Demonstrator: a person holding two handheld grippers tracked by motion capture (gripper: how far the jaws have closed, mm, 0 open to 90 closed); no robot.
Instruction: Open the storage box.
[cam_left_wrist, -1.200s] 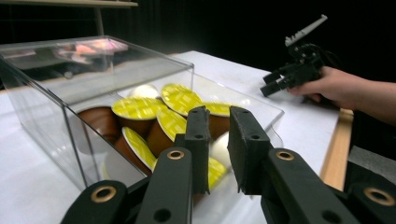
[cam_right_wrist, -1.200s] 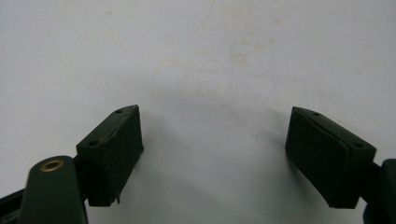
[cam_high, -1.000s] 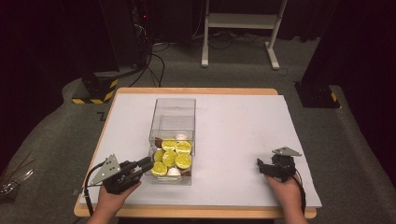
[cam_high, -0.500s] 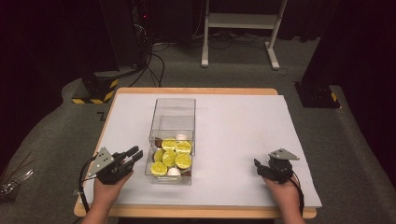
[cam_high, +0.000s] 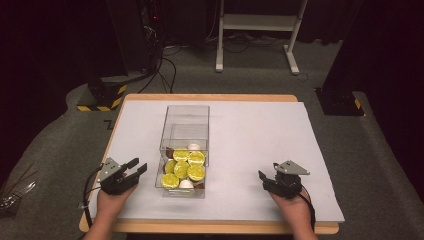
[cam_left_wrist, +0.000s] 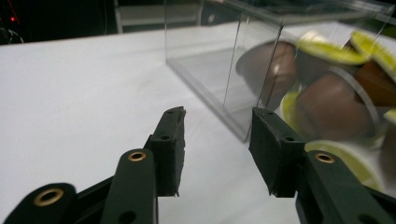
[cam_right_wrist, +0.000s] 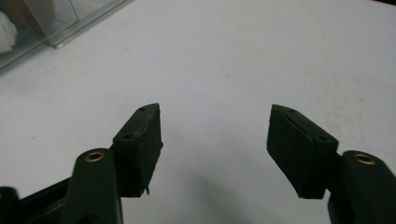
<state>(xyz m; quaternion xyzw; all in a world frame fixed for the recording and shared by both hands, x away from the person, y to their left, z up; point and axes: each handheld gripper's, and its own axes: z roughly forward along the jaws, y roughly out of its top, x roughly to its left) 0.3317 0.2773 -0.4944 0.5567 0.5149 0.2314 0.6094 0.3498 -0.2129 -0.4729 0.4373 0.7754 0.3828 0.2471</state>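
The clear box (cam_high: 184, 150) of gold-lidded capsules (cam_high: 182, 169) stands mid-bench on white paper (cam_high: 260, 145). The left gripper (cam_high: 136, 169) is held just beside its near corner, fingers (cam_left_wrist: 170, 149) just opening, nothing between — seemingly released. The right gripper (cam_high: 265, 181), fingers spread though lately narrowing, is kept well apart. Grey carpet and dark stands surround the bench.

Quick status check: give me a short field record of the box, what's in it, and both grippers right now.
box: clear plastic box, upright on the white table cover, left of centre
contents: coffee capsules with yellow, brown and white faces, piled at the near end; far end bare
left gripper: just left of the box's near end, apart from it; jaws have just been opening, nothing between them
right gripper: on the cover well right of the box; jaws have just been closing but stand apart, nothing between them
held: nothing in either gripper
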